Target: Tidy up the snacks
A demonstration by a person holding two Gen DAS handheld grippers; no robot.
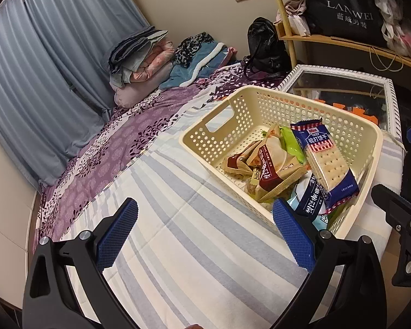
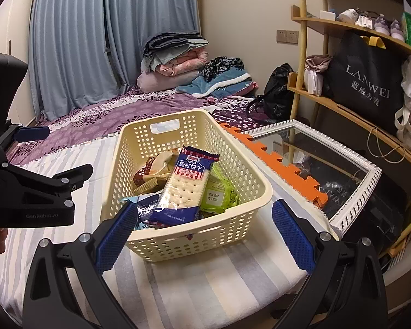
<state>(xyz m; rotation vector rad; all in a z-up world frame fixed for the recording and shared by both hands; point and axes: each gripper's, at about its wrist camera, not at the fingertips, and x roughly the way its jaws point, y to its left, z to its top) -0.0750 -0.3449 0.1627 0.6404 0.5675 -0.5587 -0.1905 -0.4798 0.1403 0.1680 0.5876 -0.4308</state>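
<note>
partly buried white-blue packet (image 1: 309,197) under cracker pack (image 1: 326,161)

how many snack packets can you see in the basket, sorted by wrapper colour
Blue cracker packet: 1
Green packet: 1
Brown and cream packets: 2
Dark blue and white packet: 1
Total visible in the cream basket: 5; more may be hidden underneath.

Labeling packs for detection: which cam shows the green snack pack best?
Right wrist. The green snack pack lies flat beside the soda cracker pack in the cream basket, its face and date label exposed. In the left wrist view the green snack pack is only a sliver wedged between the crackers and a brown wrapper.
</note>
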